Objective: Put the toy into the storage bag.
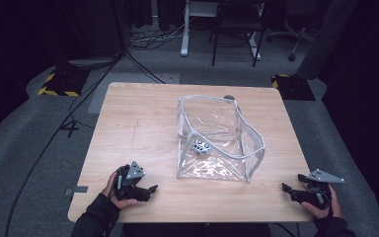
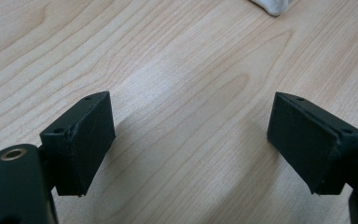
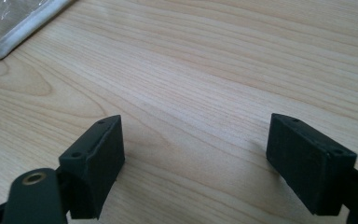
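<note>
The clear plastic pouch (image 1: 220,139) stands open-topped in the middle of the desk (image 1: 128,123), its white-trimmed rim sagging a little on the near-right side, and a small black-and-white object (image 1: 202,146) already lies on the pouch's floor, toward its near-left part; I cannot make out what it is. That reads to me as the loading done, or at least one item in. Both claws are off the pouch: the left claw (image 1: 150,189) rests low over the desk's near edge, below and to the left of the pouch, and the right claw (image 1: 287,189) hangs near the desk's near-right corner, below and to the right of the pouch. Each has its jaws spread wide with bare wood between them, as the left gripper view (image 2: 191,135) and the right gripper view (image 3: 196,144) show plainly; in each, one white-edged corner of the pouch sits at the top of the view, well apart from the pads. Nothing else lies on the desk waiting to go in. What may be left, I'd judge, is closing or straightening the pouch.
</note>
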Motion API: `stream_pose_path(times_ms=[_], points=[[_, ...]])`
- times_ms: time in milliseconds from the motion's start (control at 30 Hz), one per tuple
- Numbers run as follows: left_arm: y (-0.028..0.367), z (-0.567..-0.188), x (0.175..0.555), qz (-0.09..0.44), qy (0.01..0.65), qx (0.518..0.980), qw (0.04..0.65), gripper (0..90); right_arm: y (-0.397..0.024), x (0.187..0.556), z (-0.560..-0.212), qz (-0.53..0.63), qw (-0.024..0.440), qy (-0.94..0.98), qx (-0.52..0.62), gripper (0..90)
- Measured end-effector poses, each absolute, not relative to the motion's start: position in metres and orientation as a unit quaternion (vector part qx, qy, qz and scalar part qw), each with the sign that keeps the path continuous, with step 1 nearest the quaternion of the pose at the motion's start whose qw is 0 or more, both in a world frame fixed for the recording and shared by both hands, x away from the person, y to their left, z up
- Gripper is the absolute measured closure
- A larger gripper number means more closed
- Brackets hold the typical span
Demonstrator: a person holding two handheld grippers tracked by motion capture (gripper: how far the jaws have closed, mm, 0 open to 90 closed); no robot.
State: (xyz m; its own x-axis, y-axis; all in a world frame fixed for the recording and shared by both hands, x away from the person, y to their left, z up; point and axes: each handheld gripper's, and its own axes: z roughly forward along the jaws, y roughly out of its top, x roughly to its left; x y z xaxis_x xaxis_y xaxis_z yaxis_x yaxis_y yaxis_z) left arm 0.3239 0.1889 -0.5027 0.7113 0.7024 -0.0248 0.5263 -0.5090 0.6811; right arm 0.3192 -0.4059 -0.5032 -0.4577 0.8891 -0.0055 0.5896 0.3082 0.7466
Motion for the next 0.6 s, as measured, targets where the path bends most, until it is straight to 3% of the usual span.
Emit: stream_pose_path(times_ms=[600], points=[[0.1904, -0.5027, 0.3213, 0.129, 0.361, 0.858, 0.343, 15.4, -0.4048, 0.3196, -0.5030, 0.346, 0.216, 0.777, 0.480, 19.4]])
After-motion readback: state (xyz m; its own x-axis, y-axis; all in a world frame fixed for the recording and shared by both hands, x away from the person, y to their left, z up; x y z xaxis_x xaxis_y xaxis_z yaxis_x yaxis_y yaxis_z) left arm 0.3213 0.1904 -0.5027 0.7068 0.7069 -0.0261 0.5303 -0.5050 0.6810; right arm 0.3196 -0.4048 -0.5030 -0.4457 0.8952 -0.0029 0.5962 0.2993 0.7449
